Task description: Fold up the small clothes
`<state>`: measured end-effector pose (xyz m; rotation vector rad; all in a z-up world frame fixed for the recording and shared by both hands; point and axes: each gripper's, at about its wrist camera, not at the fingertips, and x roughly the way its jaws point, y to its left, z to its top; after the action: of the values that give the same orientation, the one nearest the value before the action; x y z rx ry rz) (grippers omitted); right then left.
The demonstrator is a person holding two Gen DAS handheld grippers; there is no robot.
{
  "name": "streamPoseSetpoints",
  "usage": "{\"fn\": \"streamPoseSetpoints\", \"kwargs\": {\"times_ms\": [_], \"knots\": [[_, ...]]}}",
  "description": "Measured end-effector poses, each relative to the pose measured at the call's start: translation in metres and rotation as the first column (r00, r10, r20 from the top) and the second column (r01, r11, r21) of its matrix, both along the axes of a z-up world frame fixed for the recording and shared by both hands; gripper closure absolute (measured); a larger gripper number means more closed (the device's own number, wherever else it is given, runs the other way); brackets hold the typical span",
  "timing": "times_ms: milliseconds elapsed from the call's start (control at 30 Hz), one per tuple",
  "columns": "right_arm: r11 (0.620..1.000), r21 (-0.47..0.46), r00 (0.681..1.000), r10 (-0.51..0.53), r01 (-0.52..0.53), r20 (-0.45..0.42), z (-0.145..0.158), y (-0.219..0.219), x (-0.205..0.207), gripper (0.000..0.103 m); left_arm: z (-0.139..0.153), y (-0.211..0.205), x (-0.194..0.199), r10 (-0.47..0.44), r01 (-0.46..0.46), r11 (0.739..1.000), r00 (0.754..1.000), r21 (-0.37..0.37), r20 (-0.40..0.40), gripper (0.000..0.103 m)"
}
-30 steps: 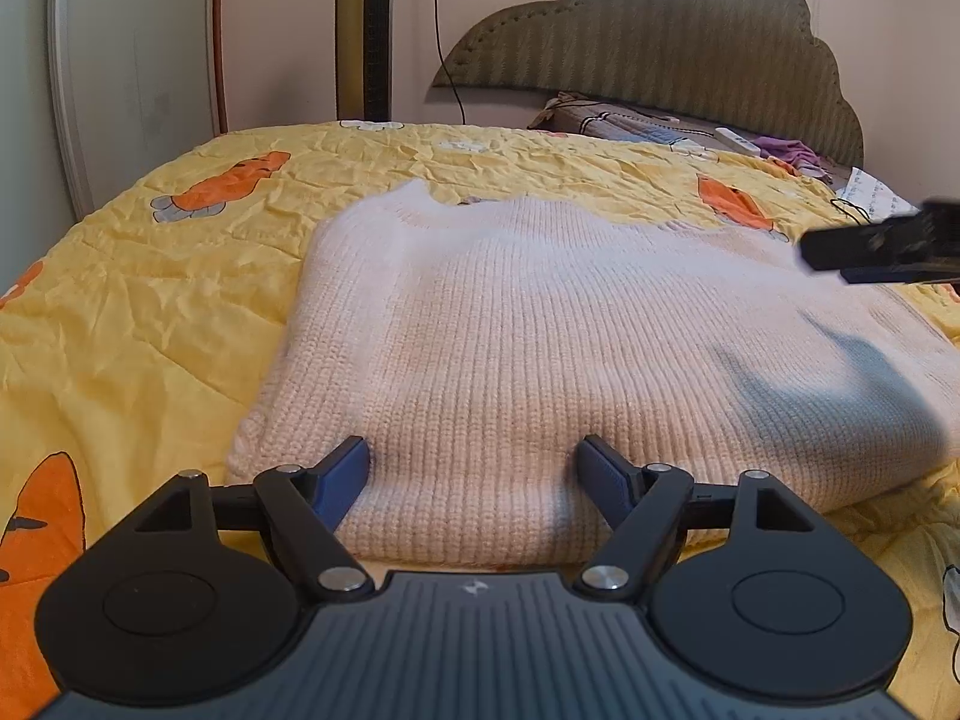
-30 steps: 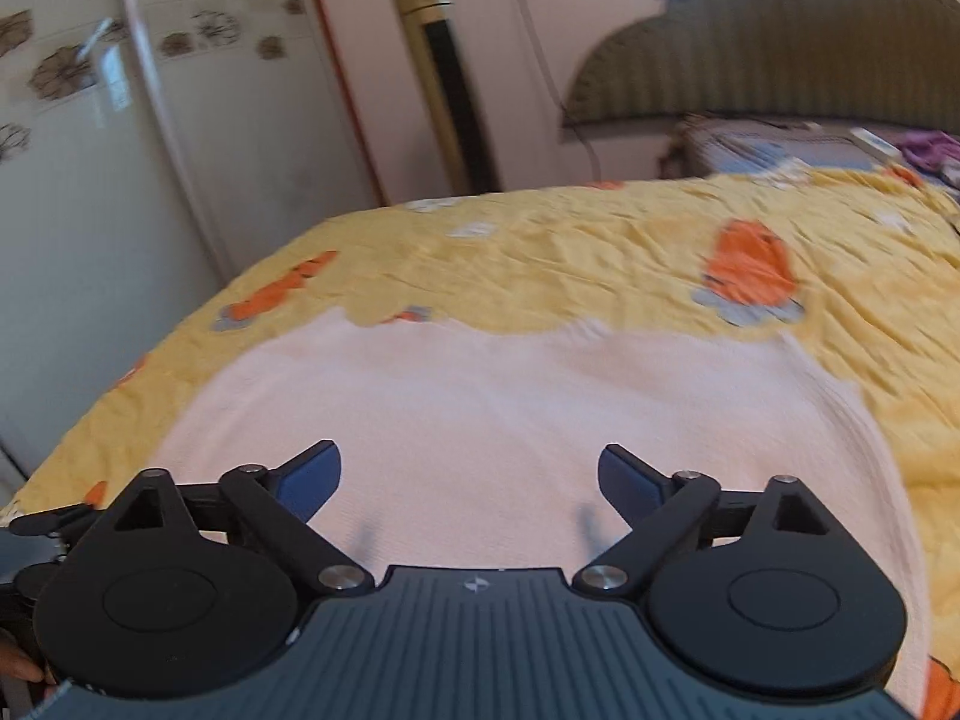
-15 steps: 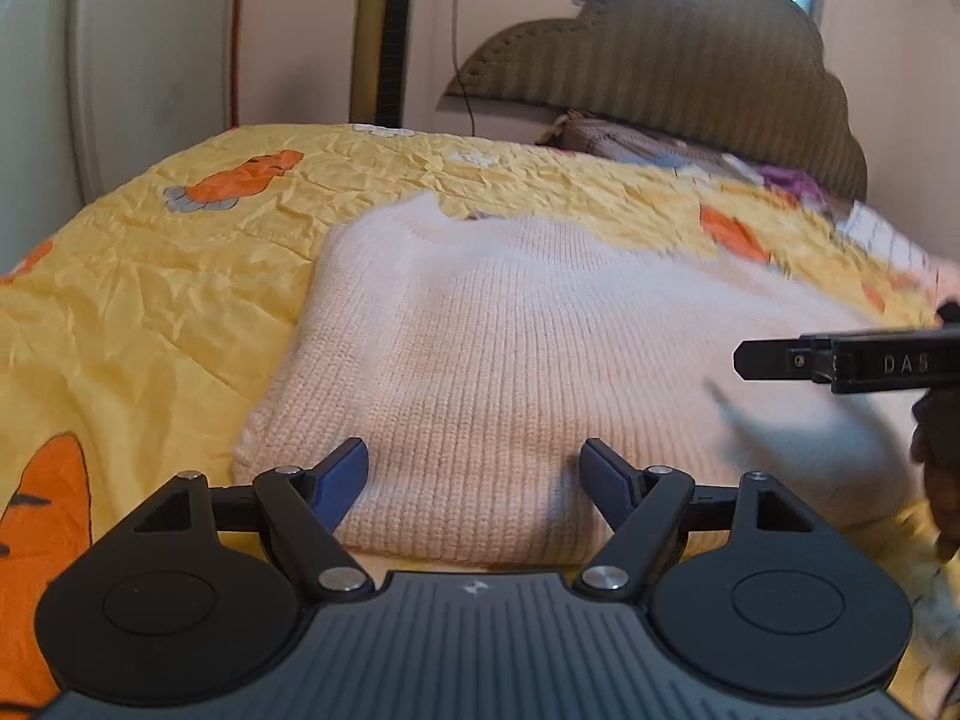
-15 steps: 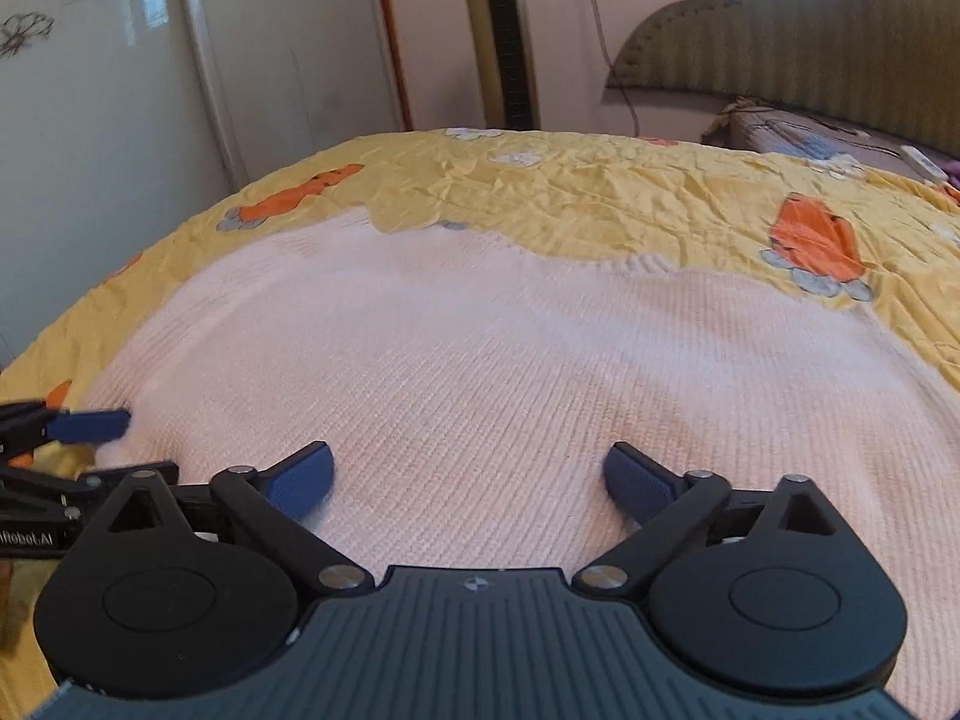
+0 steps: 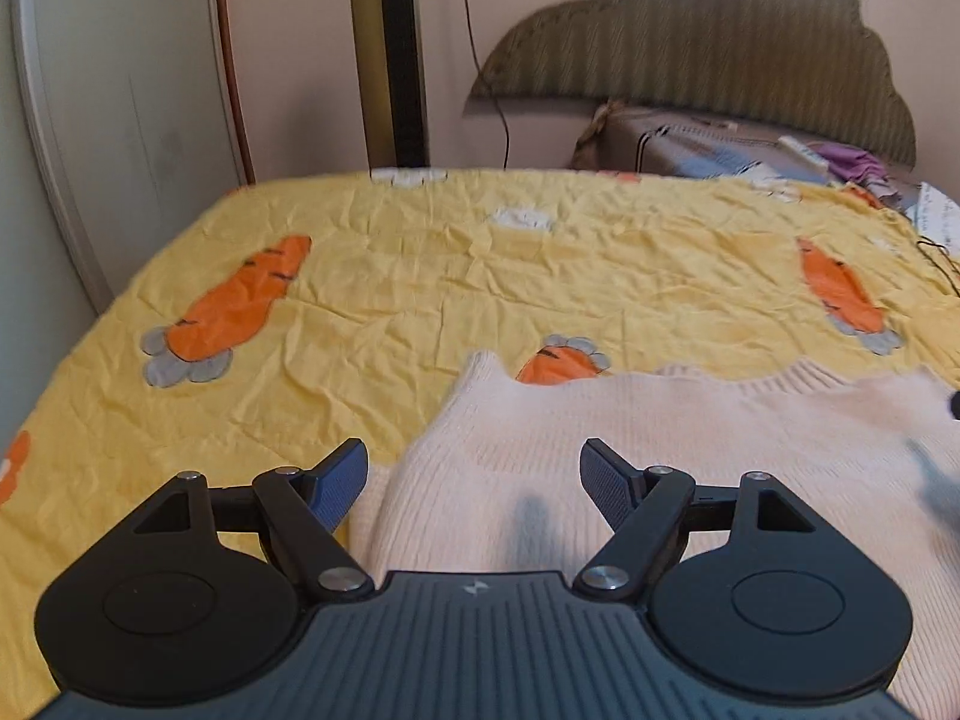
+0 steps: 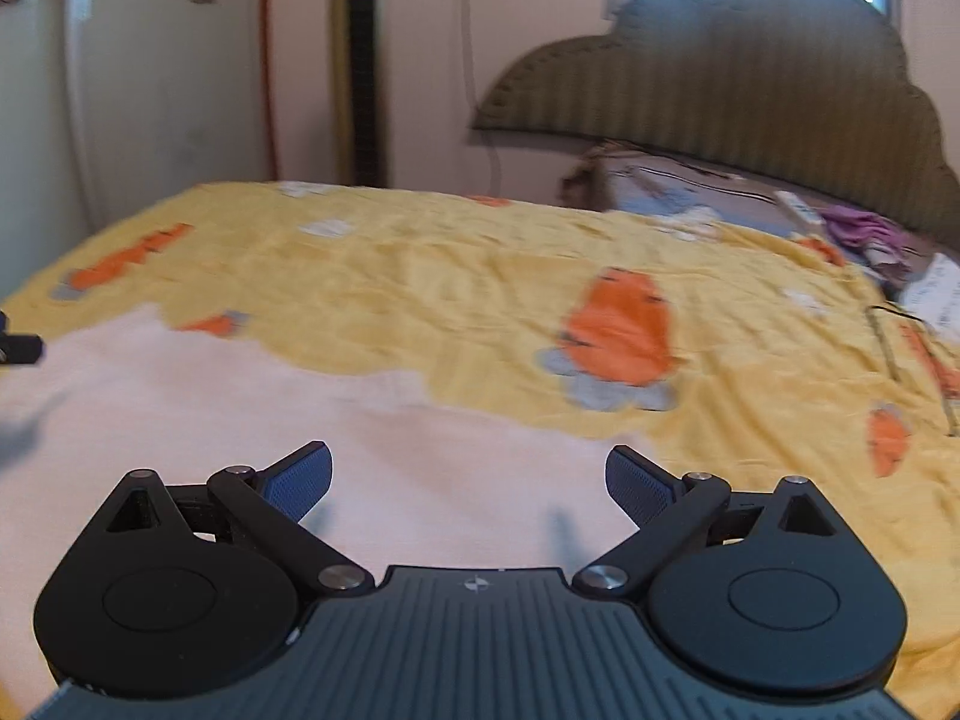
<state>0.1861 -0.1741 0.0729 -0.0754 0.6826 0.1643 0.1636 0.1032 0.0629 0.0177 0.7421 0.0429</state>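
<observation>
1. Now left gripper [image 5: 474, 474] sits higher than a second ago, jaws spread, empty, over the pink sweater's [image 5: 690, 456] left edge.
2. Sweater lies flat on the yellow carrot bedspread [image 5: 420, 276].
3. Right gripper [image 6: 468, 477] has shifted rightward, jaws spread, empty.

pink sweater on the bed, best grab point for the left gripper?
Probably the sweater's left edge, where it humps up off the yellow bedspread just right of the left finger. The left gripper is open and already straddles that edge, so come straight forward and low, one finger outside, one over the knit. The raised fold gives an edge to pinch; the middle lies flat.
</observation>
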Motion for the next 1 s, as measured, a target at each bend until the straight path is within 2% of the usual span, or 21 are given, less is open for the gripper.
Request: {"fn": "streamPoseSetpoints", "kwargs": {"times_ms": [67,167,267,300,333,367,400,433,467,500,567,633,667,700,800,867,900,933,967,1000], "knots": [[0.999,0.01,0.998,-0.053,0.053,-0.028,-0.006,-0.028,0.014,0.004,-0.007,-0.001,0.019,-0.003,0.004,1.0,1.0,0.018,-0.023,0.025],[0.993,0.082,0.991,-0.081,0.09,-0.109,-0.017,-0.061,0.037,0.009,-0.021,-0.002,0.045,-0.001,0.004,0.999,0.998,0.04,-0.069,0.025],[0.987,0.148,0.988,-0.045,0.067,-0.151,-0.027,-0.07,0.059,0.023,-0.034,-0.004,0.063,-0.032,0.031,0.999,0.991,-0.009,-0.128,0.026],[0.986,0.153,0.986,-0.04,0.066,-0.165,-0.031,-0.07,0.068,0.029,-0.039,-0.003,0.069,-0.033,0.028,0.999,0.988,-0.034,-0.148,0.029],[0.986,0.156,0.982,-0.031,0.061,-0.189,-0.036,-0.07,0.076,0.035,-0.042,-0.001,0.072,-0.033,0.023,0.997,0.987,-0.07,-0.157,0.041],[0.986,0.158,0.973,-0.019,0.056,-0.23,-0.043,-0.07,0.086,0.039,-0.042,0.002,0.074,-0.038,0.021,0.993,0.988,-0.112,-0.152,0.065],[0.985,0.166,0.963,-0.006,0.052,-0.268,-0.05,-0.068,0.093,0.048,-0.041,0.004,0.075,-0.052,0.028,0.987,0.988,-0.157,-0.149,0.08],[0.981,0.191,0.967,0.012,0.038,-0.255,-0.051,-0.067,0.094,0.058,-0.038,0.002,0.075,-0.068,0.043,0.985,0.987,-0.166,-0.148,0.092],[0.974,0.224,0.963,0.036,0.026,-0.266,-0.051,-0.066,0.098,0.069,-0.036,-0.001,0.074,-0.076,0.057,0.989,0.987,-0.135,-0.139,0.093],[0.958,0.287,0.959,0.054,0.029,-0.277,-0.049,-0.068,0.099,0.089,-0.034,-0.006,0.071,-0.079,0.07,0.994,0.99,-0.081,-0.113,0.093],[0.945,0.326,0.975,0.048,0.026,-0.218,-0.036,-0.07,0.096,0.089,-0.034,-0.006,0.066,-0.068,0.066,0.997,0.994,-0.029,-0.081,0.093],[0.931,0.364,0.986,0.035,0.027,-0.163,-0.025,-0.076,0.092,0.09,-0.043,0.009,0.072,-0.007,-0.001,0.997,0.994,-0.074,-0.105,0.093],[0.924,0.381,0.988,0.016,0.045,-0.156,-0.026,-0.08,0.09,0.09,-0.048,0.016,0.073,0.009,-0.021,0.993,0.995,-0.118,-0.1,0.093],[0.924,0.375,0.985,-0.008,0.072,-0.17,-0.031,-0.085,0.093,0.09,-0.049,0.016,0.071,0.009,-0.019,0.993,0.996,-0.12,-0.085,0.093],[0.943,0.312,0.97,-0.043,0.119,-0.239,-0.058,-0.085,0.094,0.091,-0.045,0.002,0.067,-0.001,0.0,1.0,0.997,-0.017,-0.076,0.086],[0.947,0.302,0.979,-0.049,0.109,-0.199,-0.058,-0.08,0.087,0.089,-0.036,-0.001,0.057,0.035,-0.033,0.999,0.998,0.037,-0.052,0.077],[0.941,0.316,0.979,-0.061,0.121,-0.196,-0.054,-0.08,0.084,0.084,-0.027,-0.001,0.047,0.068,-0.067,0.997,0.997,0.05,-0.026,0.077],[0.935,0.326,0.977,-0.081,0.143,-0.195,-0.05,-0.081,0.081,0.072,-0.017,0.001,0.032,0.093,-0.093,0.994,0.996,0.049,0.013,0.076],[0.929,0.338,0.978,-0.091,0.15,-0.186,-0.043,-0.081,0.075,0.066,-0.007,0.004,0.012,0.11,-0.112,0.993,0.992,0.028,0.065,0.076],[0.925,0.351,0.983,-0.092,0.144,-0.16,-0.035,-0.08,0.067,0.055,0.002,0.008,-0.011,0.129,-0.128,0.992,0.984,-0.013,0.12,0.074]]}}
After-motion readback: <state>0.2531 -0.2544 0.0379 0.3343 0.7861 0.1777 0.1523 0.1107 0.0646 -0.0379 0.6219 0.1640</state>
